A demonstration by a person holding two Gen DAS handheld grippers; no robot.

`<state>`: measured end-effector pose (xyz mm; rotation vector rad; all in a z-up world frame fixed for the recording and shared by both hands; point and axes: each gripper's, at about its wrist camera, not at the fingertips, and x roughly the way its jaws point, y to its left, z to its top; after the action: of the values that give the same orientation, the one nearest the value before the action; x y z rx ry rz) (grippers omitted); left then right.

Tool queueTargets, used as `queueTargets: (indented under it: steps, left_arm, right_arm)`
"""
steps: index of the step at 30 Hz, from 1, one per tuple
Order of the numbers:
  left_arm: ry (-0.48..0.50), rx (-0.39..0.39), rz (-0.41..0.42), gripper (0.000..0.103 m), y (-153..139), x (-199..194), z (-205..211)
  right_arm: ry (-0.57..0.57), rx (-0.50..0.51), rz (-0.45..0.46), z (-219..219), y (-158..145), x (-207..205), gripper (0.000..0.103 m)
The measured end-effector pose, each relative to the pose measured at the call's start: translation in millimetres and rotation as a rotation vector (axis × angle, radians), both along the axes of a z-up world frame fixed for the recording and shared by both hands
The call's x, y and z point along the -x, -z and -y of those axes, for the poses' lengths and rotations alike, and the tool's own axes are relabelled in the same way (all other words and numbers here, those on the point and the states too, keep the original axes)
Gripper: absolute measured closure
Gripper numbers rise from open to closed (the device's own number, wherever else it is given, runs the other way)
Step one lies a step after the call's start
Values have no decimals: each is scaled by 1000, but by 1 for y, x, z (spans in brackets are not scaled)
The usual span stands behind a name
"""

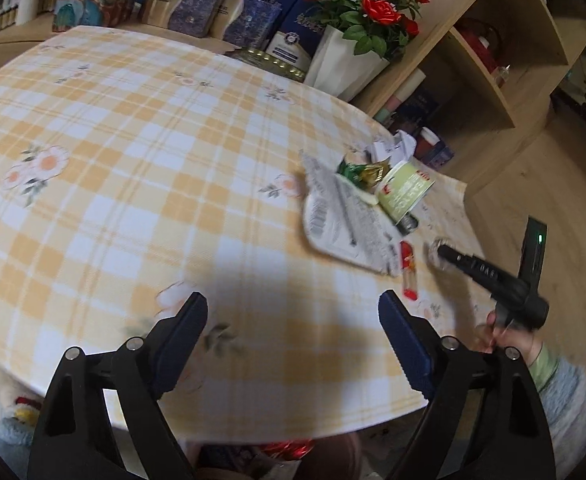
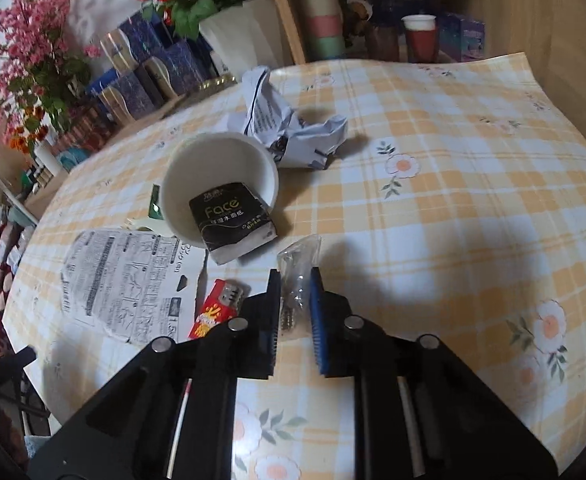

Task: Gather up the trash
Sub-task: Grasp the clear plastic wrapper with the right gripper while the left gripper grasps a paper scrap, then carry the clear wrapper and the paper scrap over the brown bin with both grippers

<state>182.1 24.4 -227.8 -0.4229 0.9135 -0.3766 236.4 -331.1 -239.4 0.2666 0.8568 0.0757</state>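
Right claw [image 2: 295,280] — clear plastic wrapper [image 2: 298,264] between

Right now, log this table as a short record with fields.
surface: yellow checked tablecloth
left gripper: open, holding nothing
right gripper: fingers closed around a clear plastic packet
tipped paper cup: black tissue pack at its mouth
other trash: crumpled paper, flat printed wrapper, red packet

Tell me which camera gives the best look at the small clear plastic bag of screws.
The right wrist view. There the clear bag of screws lies close up between the right gripper fingers, which are closed on it, metal contents visible. The left wrist view shows it only as a small blurred bundle at that gripper's tip.
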Motion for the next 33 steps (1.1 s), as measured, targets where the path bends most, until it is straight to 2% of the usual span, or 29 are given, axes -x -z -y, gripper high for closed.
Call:
queueTargets:
  steps: [1, 3, 7, 10, 14, 17, 20, 24, 27, 33]
  left_arm:
    - [10, 23, -4, 21, 0, -6, 3]
    - [35, 106, -28, 29, 2, -24, 8]
    - [-18, 212, -70, 30, 10, -55, 11]
    - [-45, 248, -91, 36, 16, -75, 15]
    - [-24, 248, -129, 50, 28, -95, 26]
    - [-23, 252, -162, 51, 38, -102, 31]
    - [0, 253, -189, 77, 47, -107, 38]
    - [18, 222, -141, 90, 33, -100, 43]
    - [40, 152, -61, 92, 10, -91, 46]
    - [86, 44, 134, 94, -58, -67, 38]
  right_arm:
    - [13, -27, 16, 4, -3, 7, 86]
    - [31, -71, 39, 10, -8, 17, 86]
    - [63, -145, 91, 26, -17, 44, 86]
    - [92, -162, 101, 36, -19, 58, 86]
    - [112, -84, 100, 41, -15, 82, 86]
    - [132, -98, 90, 49, -9, 98, 86]
    - [163, -121, 70, 57, -3, 109, 86]
    - [184, -133, 65, 60, 0, 117, 86]
    - [181, -138, 75, 56, -3, 122, 86]
    - [150, -149, 100, 40, -14, 125, 86]
